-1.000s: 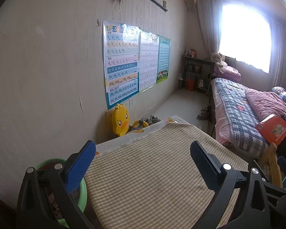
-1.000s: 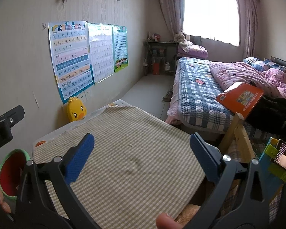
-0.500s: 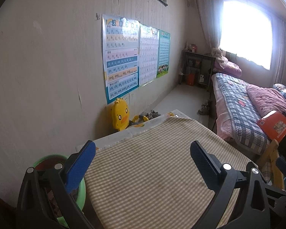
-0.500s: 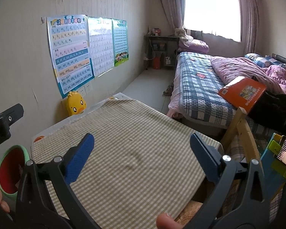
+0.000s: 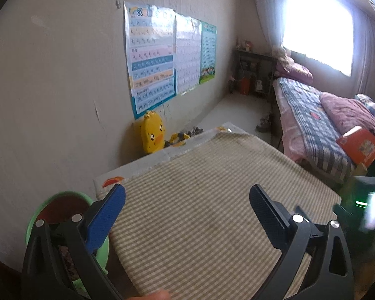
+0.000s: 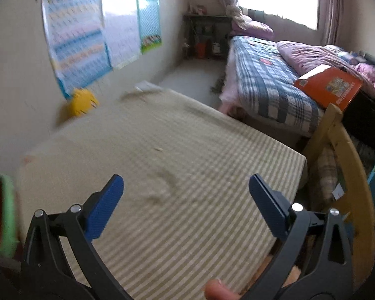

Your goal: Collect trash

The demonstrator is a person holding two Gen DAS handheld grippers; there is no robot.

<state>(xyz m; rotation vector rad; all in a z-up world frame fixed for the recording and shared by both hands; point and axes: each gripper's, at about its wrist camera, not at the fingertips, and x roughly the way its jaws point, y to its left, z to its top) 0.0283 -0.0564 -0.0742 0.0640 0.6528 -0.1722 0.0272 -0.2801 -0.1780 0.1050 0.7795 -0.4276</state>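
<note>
green bin [image 6: 2,215] cut by left edge, wall posters [image 6: 87,37] motion-blurred

A round green bin [image 5: 37,215] with a reddish inside stands upright at eight o'clock, just beside the table edge

The tablecloth [image 5: 212,207] was a fine beige-and-cream check. Beside the table stood a bin [image 5: 62,207] with a light green rim and a dark red inside. Both grippers were black with blue fingertip pads [image 5: 105,220], textured like fine mesh. Against the off-white wall [image 5: 50,87] sat a yellow duck toy [image 5: 151,135] with an orange beak. The nearest poster [image 5: 150,57] carried bands of pink, blue and orange. The bed cover [image 6: 262,82] was blue-and-white plaid, the quilt [image 6: 310,57] pinkish purple, the book [image 6: 330,87] bright orange.
</note>
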